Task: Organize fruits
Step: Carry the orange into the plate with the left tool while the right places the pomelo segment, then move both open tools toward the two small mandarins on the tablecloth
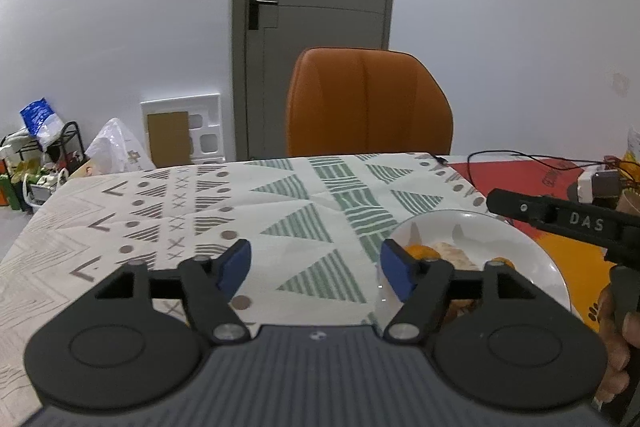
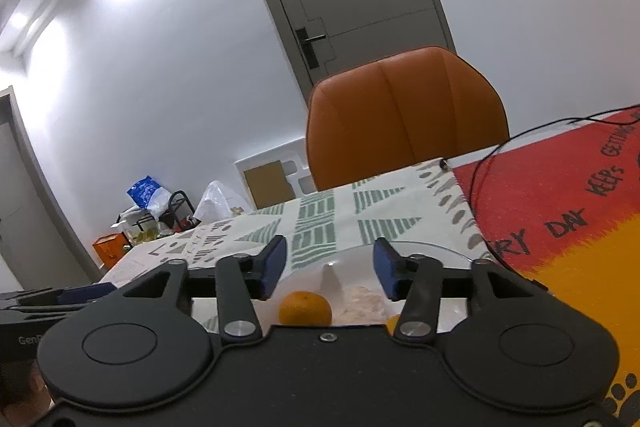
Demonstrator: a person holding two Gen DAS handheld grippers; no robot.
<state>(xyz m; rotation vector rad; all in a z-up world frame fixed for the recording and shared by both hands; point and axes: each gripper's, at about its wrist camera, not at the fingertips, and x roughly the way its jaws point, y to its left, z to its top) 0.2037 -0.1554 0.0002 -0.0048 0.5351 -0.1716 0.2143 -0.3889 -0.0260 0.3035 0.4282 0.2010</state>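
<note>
A white plate (image 1: 516,239) sits on the patterned tablecloth and holds oranges and a pale brownish fruit (image 1: 452,251). In the left wrist view my left gripper (image 1: 316,267) is open and empty, just left of the plate, its right finger in front of an orange (image 1: 420,250). In the right wrist view my right gripper (image 2: 330,267) is open and empty above the plate (image 2: 348,259), with an orange (image 2: 305,308) below and between its fingers, a pale fruit (image 2: 362,301) beside it, and another orange (image 2: 393,323) mostly hidden. The right gripper's body (image 1: 568,221) shows at the plate's right.
An orange chair (image 1: 366,103) stands at the table's far edge, a grey door (image 1: 316,7) behind it. A red and yellow cloth (image 2: 560,207) with a black cable (image 2: 500,147) covers the table's right side. Bags and a rack (image 1: 44,151) clutter the floor at left.
</note>
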